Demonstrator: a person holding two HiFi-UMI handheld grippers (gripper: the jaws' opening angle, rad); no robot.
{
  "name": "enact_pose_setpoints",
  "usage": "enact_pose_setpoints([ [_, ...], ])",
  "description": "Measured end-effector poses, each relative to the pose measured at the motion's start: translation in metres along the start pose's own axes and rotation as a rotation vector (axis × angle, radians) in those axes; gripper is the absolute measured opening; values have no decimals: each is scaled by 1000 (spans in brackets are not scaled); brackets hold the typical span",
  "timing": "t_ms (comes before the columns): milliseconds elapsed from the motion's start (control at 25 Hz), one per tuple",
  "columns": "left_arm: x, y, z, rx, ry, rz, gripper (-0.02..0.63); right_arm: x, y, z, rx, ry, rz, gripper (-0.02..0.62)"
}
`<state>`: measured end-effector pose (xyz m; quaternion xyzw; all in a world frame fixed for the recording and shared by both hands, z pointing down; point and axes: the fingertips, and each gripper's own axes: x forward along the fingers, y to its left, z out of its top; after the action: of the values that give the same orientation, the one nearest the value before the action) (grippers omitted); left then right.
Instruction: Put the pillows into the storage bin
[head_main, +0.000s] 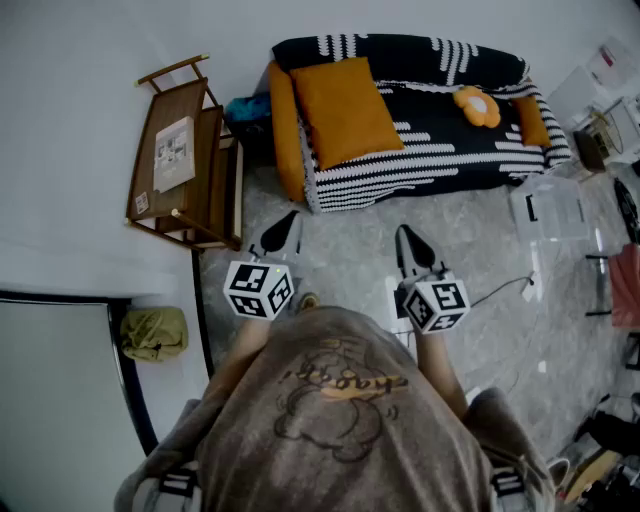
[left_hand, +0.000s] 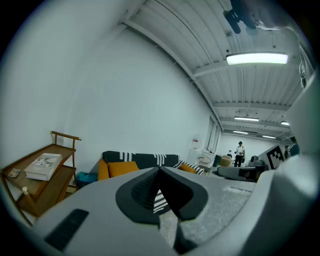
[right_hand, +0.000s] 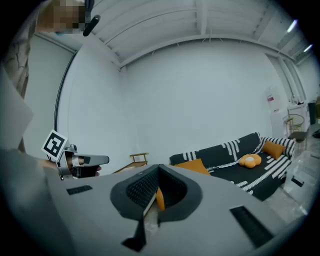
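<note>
Left tool (head_main: 285, 228) and right tool (head_main: 408, 240) pressed together, empty, well short of the striped sofa (head_main: 440, 150).
The big orange pillow (head_main: 343, 108) rests on it; I'd step closer, spread both tools, then pinch opposite edges, since it looks soft.

Cool, even white light fills the room. A ceiling light strip (left_hand: 256, 59) at the upper right of the left gripper view burns out to glare. Shadows are soft and faint. Both gripper views bulge strongly and go black at the corners. Close to the lens, the left gripper (left_hand: 160, 171) and right gripper (right_hand: 159, 168) blur, while the far sofa (right_hand: 235, 155) stays fairly sharp.
</note>
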<state>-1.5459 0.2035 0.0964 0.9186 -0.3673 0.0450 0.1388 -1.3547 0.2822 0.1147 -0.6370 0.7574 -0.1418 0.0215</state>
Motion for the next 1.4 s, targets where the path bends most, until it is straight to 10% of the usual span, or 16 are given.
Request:
enact_pose_setpoints([
  [800,39,-15,-27,-53,26,97,4,10,-40,-45,89,106,109,-8],
  [1400,237,86,32,-26,64,81,5,197,-160,19,82,132,83,-8],
])
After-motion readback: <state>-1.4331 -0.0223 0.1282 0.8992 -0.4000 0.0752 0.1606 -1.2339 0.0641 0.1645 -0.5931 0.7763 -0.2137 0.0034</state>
